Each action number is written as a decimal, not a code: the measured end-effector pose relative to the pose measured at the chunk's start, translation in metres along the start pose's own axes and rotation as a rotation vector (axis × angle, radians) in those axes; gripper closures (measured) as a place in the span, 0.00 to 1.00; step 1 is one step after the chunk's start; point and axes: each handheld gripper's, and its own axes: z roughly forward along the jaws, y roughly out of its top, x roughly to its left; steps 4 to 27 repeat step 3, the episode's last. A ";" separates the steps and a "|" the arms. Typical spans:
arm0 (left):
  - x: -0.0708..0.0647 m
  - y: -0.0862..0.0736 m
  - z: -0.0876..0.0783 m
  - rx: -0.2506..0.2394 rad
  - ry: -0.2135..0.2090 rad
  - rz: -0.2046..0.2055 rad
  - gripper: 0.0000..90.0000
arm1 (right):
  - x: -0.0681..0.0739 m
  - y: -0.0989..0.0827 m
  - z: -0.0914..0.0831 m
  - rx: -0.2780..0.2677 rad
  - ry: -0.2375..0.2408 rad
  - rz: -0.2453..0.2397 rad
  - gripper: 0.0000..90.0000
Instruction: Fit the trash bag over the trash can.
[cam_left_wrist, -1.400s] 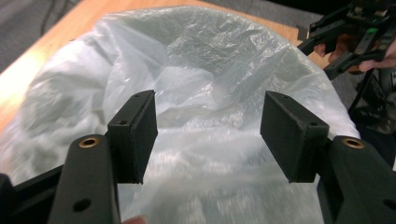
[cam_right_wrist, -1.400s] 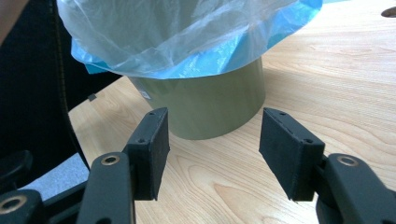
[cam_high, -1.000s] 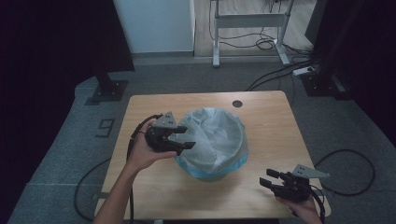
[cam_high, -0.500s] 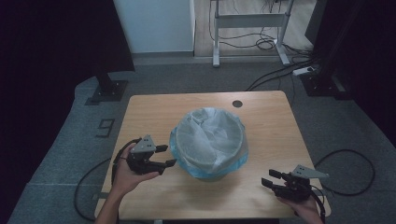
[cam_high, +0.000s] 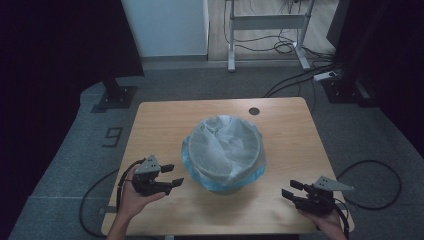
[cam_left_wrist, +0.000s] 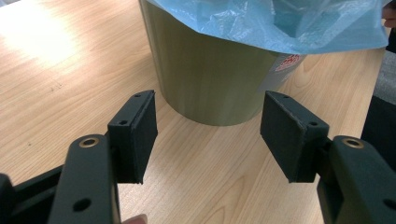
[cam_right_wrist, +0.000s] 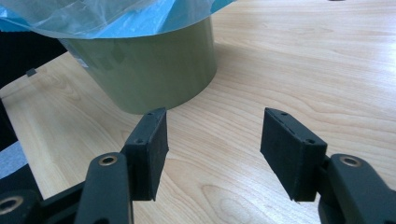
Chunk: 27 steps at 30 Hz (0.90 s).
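Olive-green bin (cam_high: 227, 186) lined with a pale blue bag (cam_high: 224, 150), mid-table (cam_high: 280, 125), a little toward the near edge. White sticker with red print (cam_left_wrist: 285, 65) on the bin's wall, under the bag's hem; writing too small to read. Left gripper (cam_high: 170, 176) near left of the bin, jaws apart, nothing between them, not touching the bin. Right gripper (cam_high: 290, 189) near right, likewise agape and empty. A painted "9" (cam_high: 114, 136) on the floor, left of the table.
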 end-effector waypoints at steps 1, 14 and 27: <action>0.000 -0.001 0.001 0.001 0.002 -0.001 0.40 | 0.000 0.000 0.000 0.000 -0.003 -0.002 0.45; 0.000 -0.002 0.003 -0.001 0.003 -0.002 0.40 | -0.001 0.000 0.000 0.005 -0.014 -0.009 0.45; 0.000 -0.002 0.003 -0.001 0.003 -0.002 0.40 | -0.001 0.000 0.000 0.005 -0.014 -0.009 0.45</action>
